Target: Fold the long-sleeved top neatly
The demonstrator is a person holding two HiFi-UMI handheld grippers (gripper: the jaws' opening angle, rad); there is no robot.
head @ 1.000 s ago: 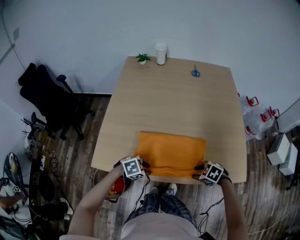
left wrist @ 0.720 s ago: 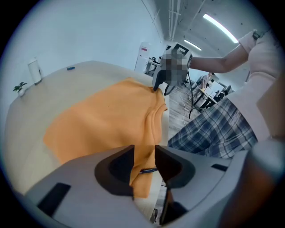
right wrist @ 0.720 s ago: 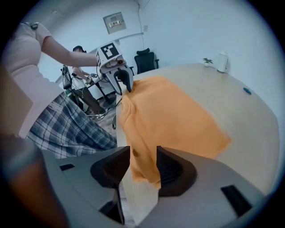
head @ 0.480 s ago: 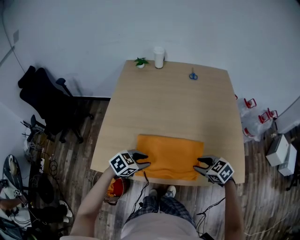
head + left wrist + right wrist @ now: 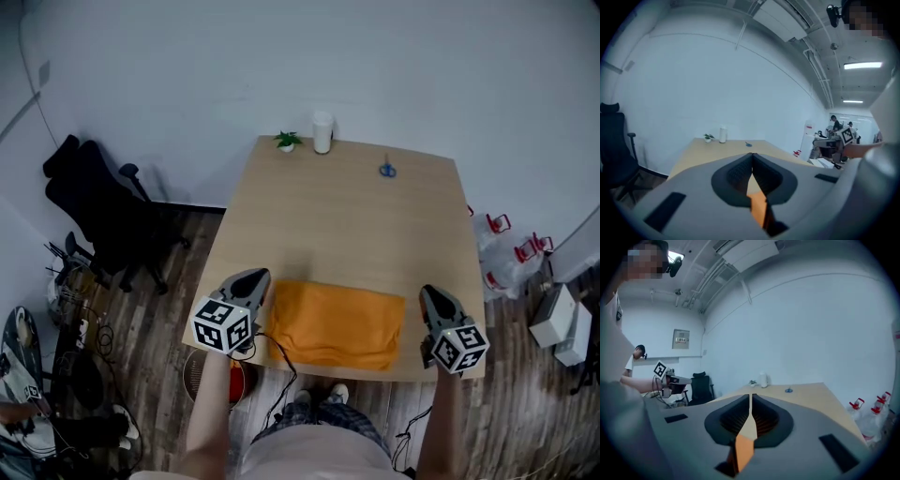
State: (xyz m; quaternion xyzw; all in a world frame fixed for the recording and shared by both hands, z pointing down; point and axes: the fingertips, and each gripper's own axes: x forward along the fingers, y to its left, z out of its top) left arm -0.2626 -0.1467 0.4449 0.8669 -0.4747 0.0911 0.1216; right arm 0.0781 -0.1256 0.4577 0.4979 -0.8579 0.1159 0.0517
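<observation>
The orange long-sleeved top lies folded into a flat rectangle near the front edge of the wooden table. My left gripper is lifted off the table at the top's left side. It is shut with nothing in it. My right gripper hangs at the top's right side, also shut and empty. Both pairs of jaws have just been closing on nothing. In the left gripper view the tips meet, with orange cloth showing below. The right gripper view shows the same: tips together, the top beneath.
A small potted plant, a white cup and blue scissors stand at the table's far edge. A black office chair is on the floor to the left. Red-handled items lie on the floor to the right.
Both grippers have come off the top's front corners, moved outward and risen well above the table. Their jaws went from open to shut. The top stays folded in place.
</observation>
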